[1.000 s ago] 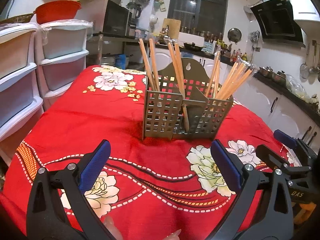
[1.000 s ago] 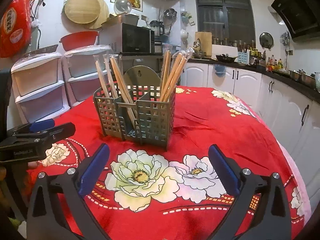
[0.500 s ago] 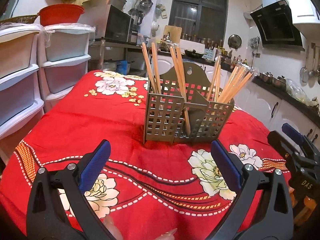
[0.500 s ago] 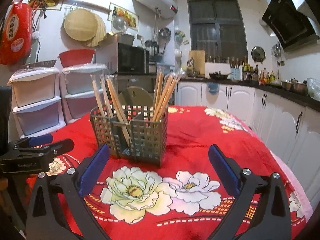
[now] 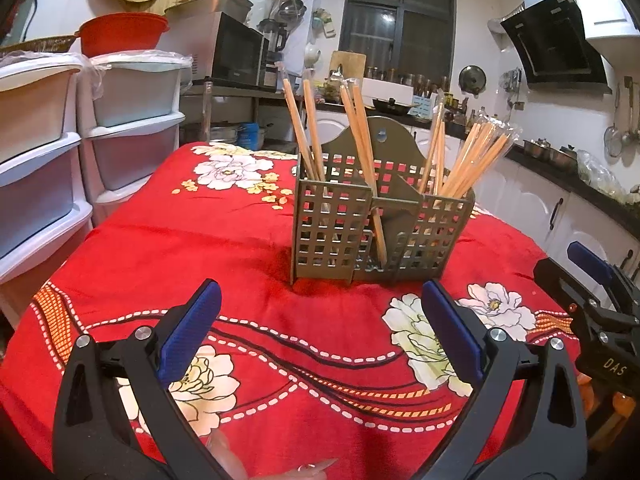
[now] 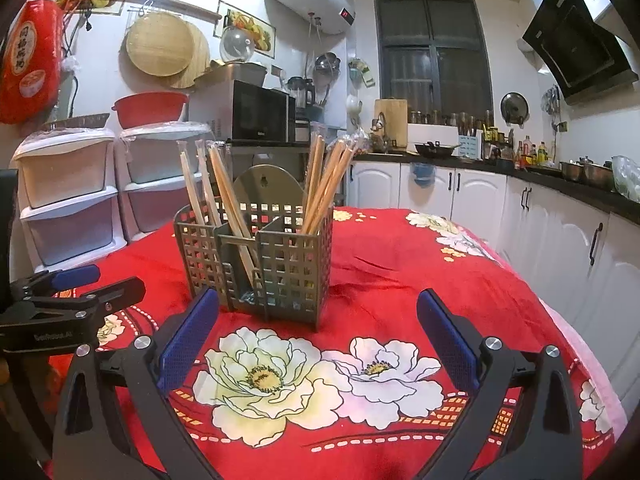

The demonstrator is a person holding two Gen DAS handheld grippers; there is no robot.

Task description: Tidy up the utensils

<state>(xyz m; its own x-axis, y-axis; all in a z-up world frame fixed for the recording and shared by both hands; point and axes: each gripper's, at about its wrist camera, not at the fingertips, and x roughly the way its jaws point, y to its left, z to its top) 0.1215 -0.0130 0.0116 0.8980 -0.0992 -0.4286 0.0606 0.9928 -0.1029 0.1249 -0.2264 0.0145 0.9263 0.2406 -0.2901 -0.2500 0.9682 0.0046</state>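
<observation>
An olive slotted utensil holder [image 5: 380, 224] stands on the red flowered tablecloth [image 5: 200, 240]; it also shows in the right wrist view [image 6: 260, 264]. Wooden chopsticks [image 5: 360, 132] stand in its compartments, some in clear wrappers [image 6: 324, 184]. My left gripper [image 5: 320, 332] is open and empty, short of the holder. My right gripper [image 6: 316, 340] is open and empty, also short of it. The right gripper shows at the right edge of the left view [image 5: 592, 292]; the left gripper at the left edge of the right view [image 6: 72, 296].
White plastic drawer towers [image 5: 80, 140] stand left of the table. White kitchen cabinets [image 6: 540, 232] and a dark counter run along the right. A microwave [image 6: 260, 112] sits behind the table.
Both grippers have tilted up a little, so the holder sits lower in the views. Both stay open and empty.
</observation>
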